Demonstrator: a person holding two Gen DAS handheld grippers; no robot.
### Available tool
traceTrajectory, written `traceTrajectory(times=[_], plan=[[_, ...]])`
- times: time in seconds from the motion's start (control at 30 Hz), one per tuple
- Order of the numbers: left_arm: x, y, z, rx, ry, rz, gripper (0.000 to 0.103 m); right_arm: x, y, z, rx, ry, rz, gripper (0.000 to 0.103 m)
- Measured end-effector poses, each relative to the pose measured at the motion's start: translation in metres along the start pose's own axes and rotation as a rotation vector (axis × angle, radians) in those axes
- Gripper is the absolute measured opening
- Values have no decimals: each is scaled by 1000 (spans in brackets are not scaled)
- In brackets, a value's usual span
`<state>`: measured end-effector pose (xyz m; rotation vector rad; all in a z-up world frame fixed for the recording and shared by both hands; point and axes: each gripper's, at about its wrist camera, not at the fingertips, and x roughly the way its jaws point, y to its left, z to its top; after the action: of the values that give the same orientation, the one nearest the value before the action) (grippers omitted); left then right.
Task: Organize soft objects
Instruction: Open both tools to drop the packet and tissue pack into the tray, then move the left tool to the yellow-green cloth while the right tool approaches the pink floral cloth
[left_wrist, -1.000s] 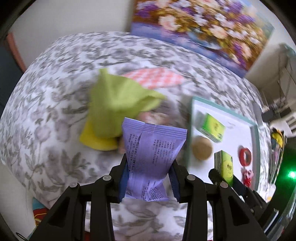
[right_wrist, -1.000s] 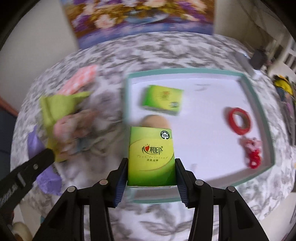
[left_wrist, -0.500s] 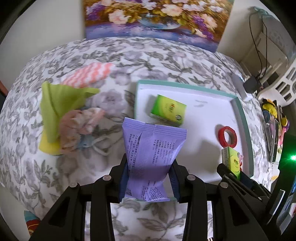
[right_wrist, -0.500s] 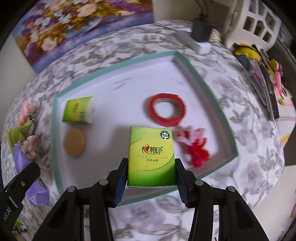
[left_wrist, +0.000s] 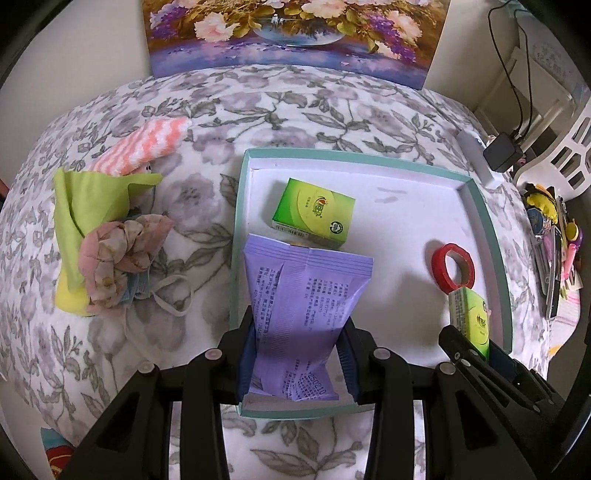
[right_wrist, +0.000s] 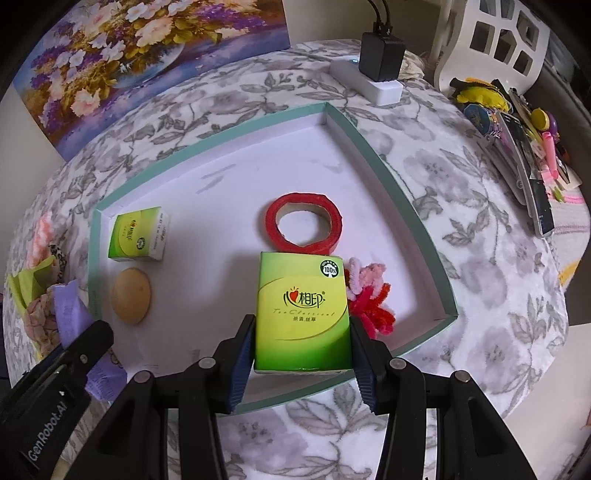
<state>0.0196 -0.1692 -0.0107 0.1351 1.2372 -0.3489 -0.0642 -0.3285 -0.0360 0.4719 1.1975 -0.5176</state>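
My left gripper (left_wrist: 297, 360) is shut on a purple soft packet (left_wrist: 301, 299) and holds it over the near left part of the teal-rimmed white tray (left_wrist: 484, 225). My right gripper (right_wrist: 302, 354) is shut on a green tissue pack (right_wrist: 303, 310) over the tray's (right_wrist: 391, 177) near right part. In the tray lie a second green tissue pack (left_wrist: 314, 212), a red tape ring (right_wrist: 303, 223), a tan round pad (right_wrist: 132, 295) and a pink-red pipe-cleaner flower (right_wrist: 369, 295). Left of the tray lie a green cloth (left_wrist: 92, 206), a pink crumpled cloth (left_wrist: 122, 254) and an orange-striped cloth (left_wrist: 144, 146).
The table has a grey floral cover. A flower painting (left_wrist: 295, 33) leans at the back. A white power strip with a black charger (right_wrist: 380, 70) lies behind the tray. Pens and small items (right_wrist: 517, 133) lie at the right edge. A face mask (left_wrist: 162, 291) lies beside the cloths.
Both grippers moved right, from beside the cloth pile to over the tray, each still holding its item. The right gripper's pack now sits just before the red tape ring.
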Motion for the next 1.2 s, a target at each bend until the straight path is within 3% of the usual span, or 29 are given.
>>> traceTrajectory(times=[0.33, 0.37, 0.47, 0.57, 0.63, 0.67, 0.77, 0.83, 1.2], plan=[[0, 2, 1, -7, -7, 2, 42, 0, 6, -1, -7, 3, 15, 51], [0, 2, 2, -12, -4, 0, 45, 0, 6, -1, -7, 3, 16, 52], [1, 5, 3, -27, -2, 8, 66, -1, 5, 0, 3, 4, 27, 53], [2, 11, 3, -47, 4, 25, 70, -2, 5, 1, 13, 0, 41, 69], [2, 15, 4, -59, 5, 47, 77, -3, 7, 1, 6, -7, 24, 71], [2, 17, 4, -68, 4, 61, 84, -3, 7, 1, 4, -9, 21, 77], [1, 24, 5, -88, 0, 83, 84, -2, 8, 1, 2, -15, -5, 95], [0, 29, 6, -101, -4, 90, 84, -2, 6, 1, 2, -22, -12, 102], [-4, 45, 8, -152, -17, 123, 85, -2, 1, 2, 28, -32, -31, 103]])
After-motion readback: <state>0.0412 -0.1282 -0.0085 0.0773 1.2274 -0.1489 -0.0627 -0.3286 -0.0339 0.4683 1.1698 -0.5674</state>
